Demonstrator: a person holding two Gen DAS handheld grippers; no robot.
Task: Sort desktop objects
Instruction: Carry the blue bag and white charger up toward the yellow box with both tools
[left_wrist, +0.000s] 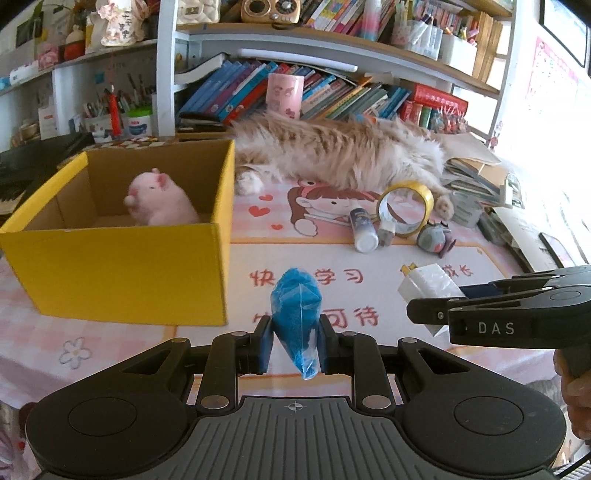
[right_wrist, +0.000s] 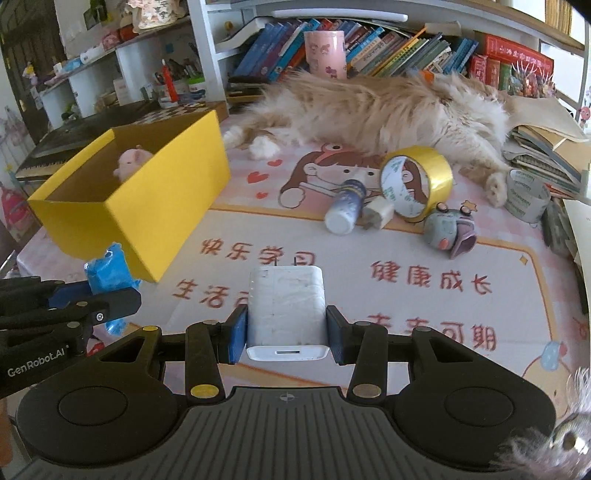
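My left gripper is shut on a small blue plastic packet, held above the desk mat just right of the yellow cardboard box. A pink plush pig sits inside that box. My right gripper is shut on a white charger block, prongs pointing away. The left wrist view shows the right gripper from the side with the charger. The right wrist view shows the left gripper at the lower left with the packet, close to the box.
A fluffy cat lies across the back of the desk. On the mat lie a yellow tape roll, a small bottle, a second white plug and a grey toy. Books are stacked at the right.
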